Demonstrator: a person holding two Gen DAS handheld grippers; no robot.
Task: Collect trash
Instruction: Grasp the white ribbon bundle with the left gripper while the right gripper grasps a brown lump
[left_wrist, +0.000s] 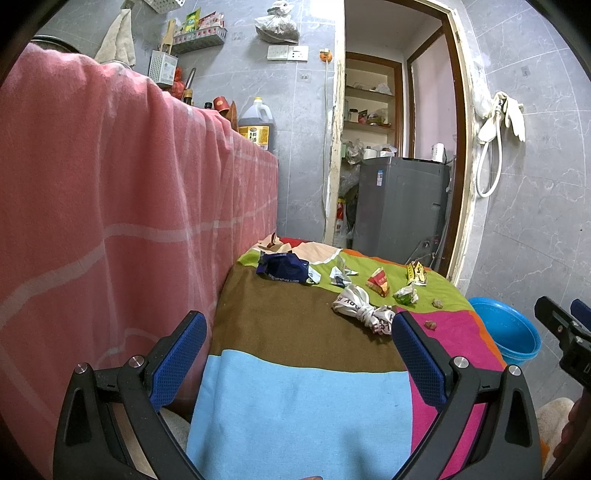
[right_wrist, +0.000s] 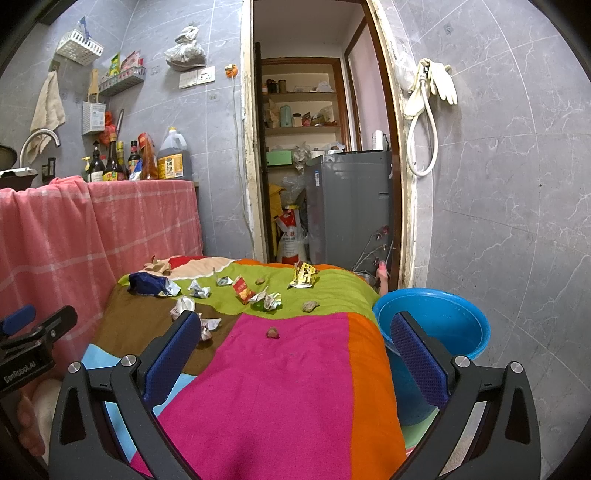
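The trash lies scattered on the patchwork cloth (right_wrist: 288, 369) that covers the table, and the blue basin (right_wrist: 443, 325) stands low beside the table's right edge. I judge that the basin is put there to receive the pieces, since it is empty and within easy reach.

Taking the basin as landmark: the small brown scrap (right_wrist: 272, 332) is nearest to it, on the pink patch. The red wrapper (right_wrist: 242, 290) and the yellow wrapper (right_wrist: 303, 275) lie farther from it, on the green patch. The dark blue bag (right_wrist: 149, 284) is farthest, close to the pink curtain (right_wrist: 92, 229). The white crumpled bag (left_wrist: 364, 310) lies between the blue bag and the basin.

The left gripper (left_wrist: 299, 365) is spread wide and holds nothing; its right finger is just beside the white crumpled bag, seemingly not touching. The right gripper (right_wrist: 295, 354) is also spread wide and empty, hovering over the pink patch near the basin.
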